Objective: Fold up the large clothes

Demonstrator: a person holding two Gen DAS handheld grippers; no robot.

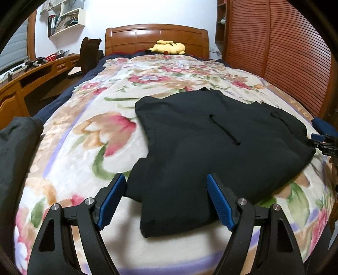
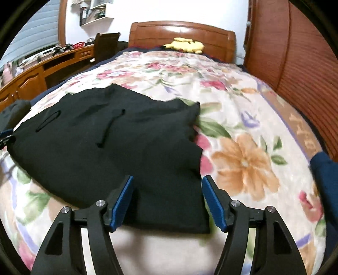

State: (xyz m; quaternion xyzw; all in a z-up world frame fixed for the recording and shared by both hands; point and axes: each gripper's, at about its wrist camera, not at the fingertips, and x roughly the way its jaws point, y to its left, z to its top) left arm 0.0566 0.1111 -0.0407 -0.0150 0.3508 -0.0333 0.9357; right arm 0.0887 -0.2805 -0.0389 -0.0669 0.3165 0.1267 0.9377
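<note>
Black garment (image 1: 211, 135): you have one in front of you, partly folded and lying flat on the bed's floral blanket (image 1: 84, 118), toward the foot end and nearer the slatted wooden wardrobe side. Two drawstring ends show on its top surface, and one folded flap reaches toward you at each near corner.

Your left gripper (image 1: 165, 201) stands with its two blue-padded fingers well apart, over the near left flap; the cloth lies between the pads, but they do not press on it. Your right gripper (image 2: 168, 204) is likewise spread, its fingers on either side of the near right flap without clamping it. In the left wrist view the right gripper's tip also shows at the garment's far right edge; whether it touches the cloth there you cannot tell.

For containers, one red basket (image 1: 50, 57) sits on the wooden worktop (image 1: 42, 69) along the left wall; its contents are too small to make out. One white wall shelf (image 1: 67, 19) above it holds books and papers. One yellow plush toy (image 1: 168, 47) lies at the headboard (image 1: 156, 38). One dark heap of cloth (image 1: 19, 135) rests at the bed's left edge, and one chair (image 1: 88, 52) stands by the worktop.
</note>
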